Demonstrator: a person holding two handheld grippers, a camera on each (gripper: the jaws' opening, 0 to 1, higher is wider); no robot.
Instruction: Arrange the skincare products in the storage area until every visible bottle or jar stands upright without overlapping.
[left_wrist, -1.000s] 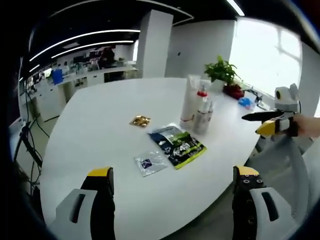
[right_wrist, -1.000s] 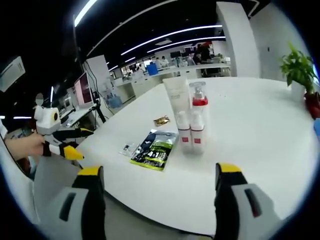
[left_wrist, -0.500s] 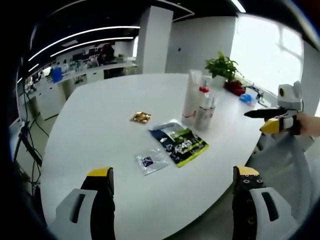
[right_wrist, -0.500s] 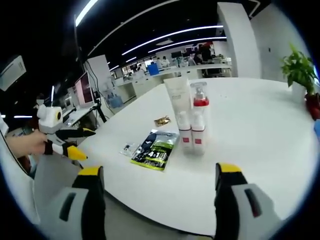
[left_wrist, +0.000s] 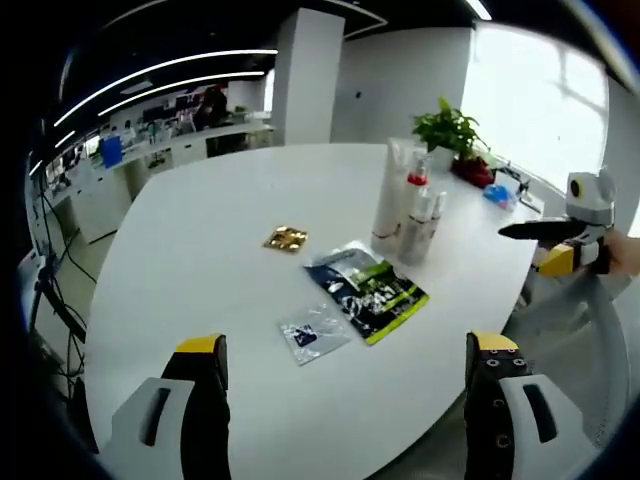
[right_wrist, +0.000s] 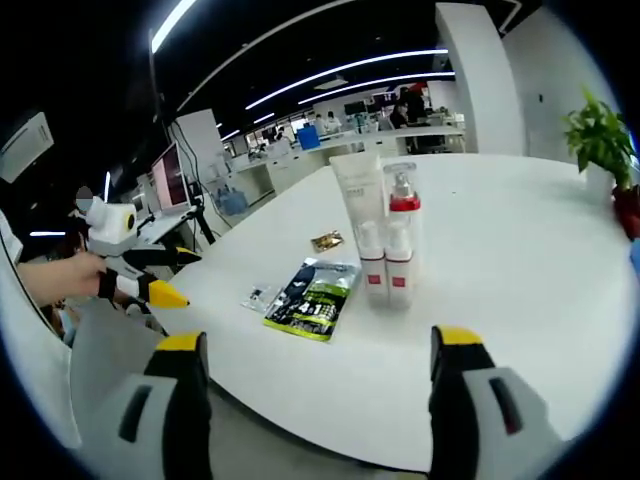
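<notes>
Skincare bottles (right_wrist: 386, 245) upright, clustered on table (right_wrist: 500, 300); both hand-held grippers released, empty.

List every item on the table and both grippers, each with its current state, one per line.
White tube: upright.
Red-capped pump bottle: upright.
Two small bottles: upright, side by side.
Dark green pouch: lying flat.
Clear sachet: lying flat.
Gold packet: lying flat.
Left gripper: open, empty, off the table.
Right gripper: open, empty, off the table.

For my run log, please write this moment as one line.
left gripper: open, empty | right gripper: open, empty | bottles: upright, grouped on table | sachets: flat beside them
</notes>
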